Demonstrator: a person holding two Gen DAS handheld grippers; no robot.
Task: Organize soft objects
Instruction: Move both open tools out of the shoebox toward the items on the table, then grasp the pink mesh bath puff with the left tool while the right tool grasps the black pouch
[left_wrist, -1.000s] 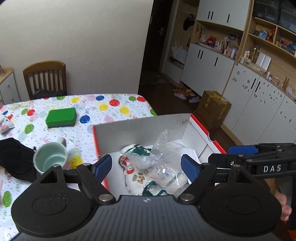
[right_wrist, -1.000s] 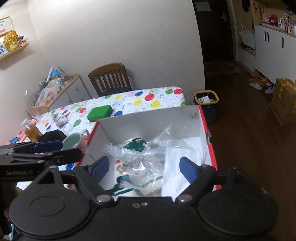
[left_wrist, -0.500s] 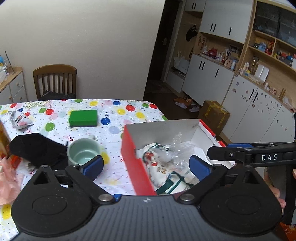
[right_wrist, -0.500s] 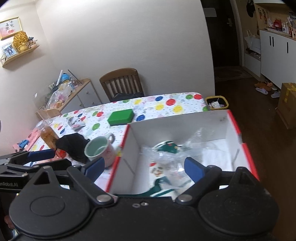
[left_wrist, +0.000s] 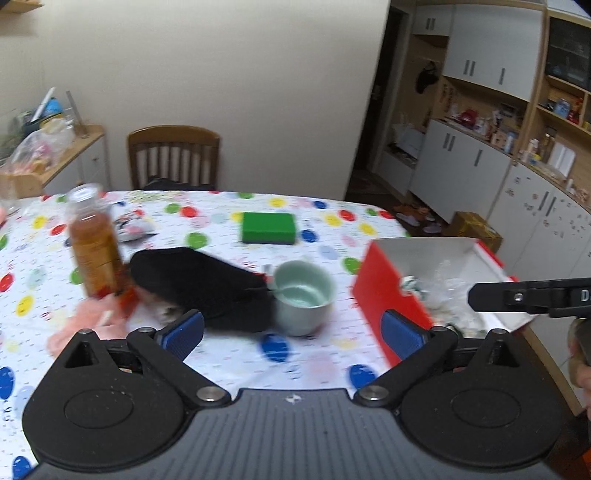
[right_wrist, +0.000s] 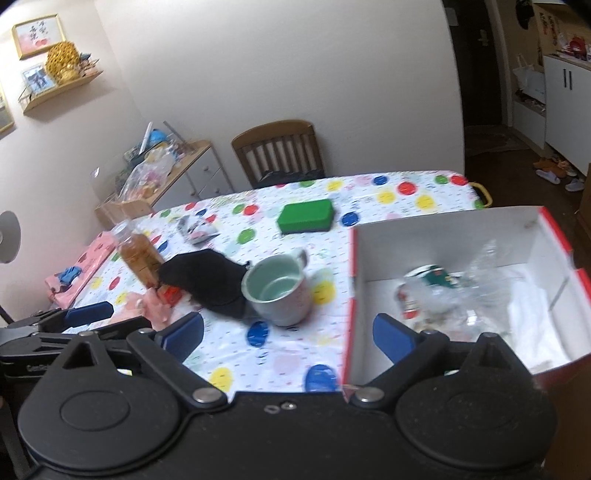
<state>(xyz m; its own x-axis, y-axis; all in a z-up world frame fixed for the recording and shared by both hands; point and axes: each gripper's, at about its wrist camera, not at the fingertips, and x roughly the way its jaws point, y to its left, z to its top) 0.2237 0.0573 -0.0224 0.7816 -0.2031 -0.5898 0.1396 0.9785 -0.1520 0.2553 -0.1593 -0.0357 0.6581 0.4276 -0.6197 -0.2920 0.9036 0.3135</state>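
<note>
While both tools widen, empty, red box holds crumpled plastic; mug empty.

The surface wears a white cloth dotted red, blue, yellow, green and pink. On it lie a bright green sponge, a black cloth, a pale mint-green mug, a pink rag and an amber-filled bottle. The box is red outside, white inside. Both tools have black frames and blue pads.
</note>
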